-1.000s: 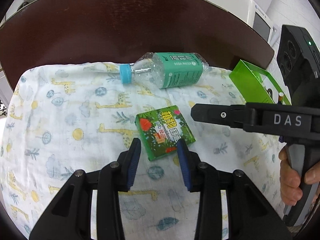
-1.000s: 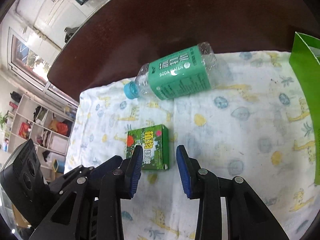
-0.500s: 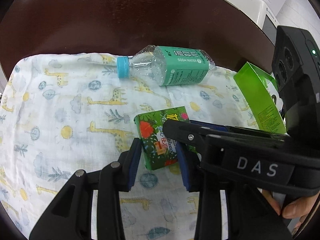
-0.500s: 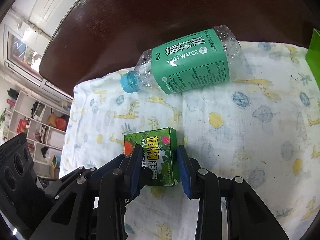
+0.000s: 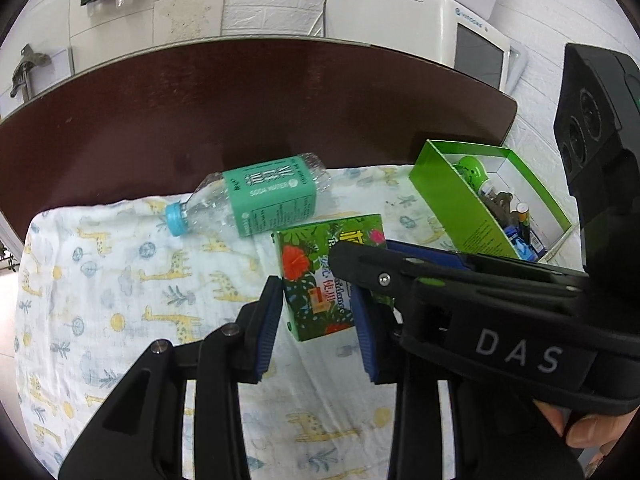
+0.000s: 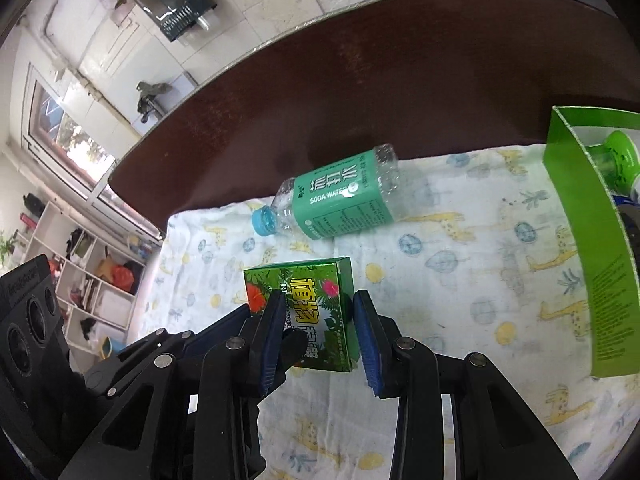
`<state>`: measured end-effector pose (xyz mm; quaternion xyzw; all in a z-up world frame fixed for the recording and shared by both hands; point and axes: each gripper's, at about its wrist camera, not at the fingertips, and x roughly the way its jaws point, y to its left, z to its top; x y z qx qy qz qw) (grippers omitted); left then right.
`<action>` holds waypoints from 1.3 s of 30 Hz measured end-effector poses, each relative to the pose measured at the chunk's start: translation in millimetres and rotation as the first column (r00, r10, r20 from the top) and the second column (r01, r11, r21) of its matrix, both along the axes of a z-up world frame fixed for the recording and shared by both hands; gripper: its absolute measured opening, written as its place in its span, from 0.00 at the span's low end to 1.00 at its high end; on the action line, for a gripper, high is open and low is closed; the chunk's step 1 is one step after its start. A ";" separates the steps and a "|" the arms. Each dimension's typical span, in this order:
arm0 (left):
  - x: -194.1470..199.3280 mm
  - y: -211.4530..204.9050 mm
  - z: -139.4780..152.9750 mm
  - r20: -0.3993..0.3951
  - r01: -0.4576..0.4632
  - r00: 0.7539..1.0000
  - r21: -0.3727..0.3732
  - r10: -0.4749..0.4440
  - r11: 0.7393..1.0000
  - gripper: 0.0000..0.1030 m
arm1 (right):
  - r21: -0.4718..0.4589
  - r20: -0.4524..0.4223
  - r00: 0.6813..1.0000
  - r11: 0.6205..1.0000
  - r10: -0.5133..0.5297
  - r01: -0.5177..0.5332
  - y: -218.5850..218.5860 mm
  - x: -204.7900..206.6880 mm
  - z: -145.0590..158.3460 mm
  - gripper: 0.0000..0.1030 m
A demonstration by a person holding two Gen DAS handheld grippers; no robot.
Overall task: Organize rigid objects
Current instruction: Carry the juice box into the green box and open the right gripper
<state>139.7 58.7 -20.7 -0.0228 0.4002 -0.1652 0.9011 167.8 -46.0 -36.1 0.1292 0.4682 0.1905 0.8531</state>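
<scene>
Both grippers & the small green box (image 5: 316, 276) had come up off the giraffe-print cloth (image 5: 120, 300) since the earlier frames; box sat flat on it then, now hung above it, tilted. L gripper (image 5: 318, 320) had just been closing a bit, box between its blue pads, clamped. R gripper (image 6: 318, 332) clamped on the same box (image 6: 308, 312) from the other side, its black finger crossing over the box top in the left wrist view.

Soda water bottle (image 5: 256, 204) lay on its side near the cloth's far edge, blue cap pointing left, just beyond the box, not touching it. Open green carton (image 5: 472, 208) stood at the cloth's right edge w/ small items inside. Plenty of bare cloth to the left & in front of the grippers; dark brown table (image 5: 240, 100) clear behind the bottle up to its rounded far edge.

Box's right half hidden behind R gripper in left wrist view; its lower left corner covered by L finger in right wrist view. Carton contents too small to name, & carton cut off at the frame edge in right wrist view. Part of a hand (image 5: 592, 436) showed at bottom right, mostly cut off
</scene>
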 end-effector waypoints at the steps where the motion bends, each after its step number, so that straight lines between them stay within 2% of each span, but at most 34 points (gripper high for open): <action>1: -0.2 -7.2 3.4 0.008 0.010 1.000 0.006 -0.010 1.000 0.32 | 0.006 0.011 1.000 1.000 -0.012 0.012 -7.6 -2.4 3.9 0.37; 10: 2.8 -92.1 37.7 0.075 0.137 0.987 0.079 -0.143 0.987 0.32 | 0.085 0.084 0.984 0.985 -0.157 0.150 -94.5 -14.4 37.3 0.37; 18: 9.0 -185.7 55.4 0.105 0.255 0.956 0.152 -0.273 0.955 0.32 | 0.140 0.126 0.946 0.949 -0.300 0.282 -190.8 -24.3 53.5 0.37; 23: 13.2 -237.1 50.3 0.099 0.327 0.931 0.193 -0.350 0.925 0.34 | 0.155 0.119 0.918 0.921 -0.377 0.358 -239.7 -26.5 49.0 0.37; 28: 26.2 -274.6 34.5 0.046 0.366 0.922 0.225 -0.385 0.903 0.34 | 0.159 0.099 0.902 0.901 -0.421 0.404 -276.7 -22.2 39.5 0.37; 39: 52.0 -305.6 14.2 -0.015 0.385 0.919 0.253 -0.395 0.887 0.34 | 0.167 0.053 0.890 0.882 -0.454 0.440 -316.1 2.7 11.0 0.37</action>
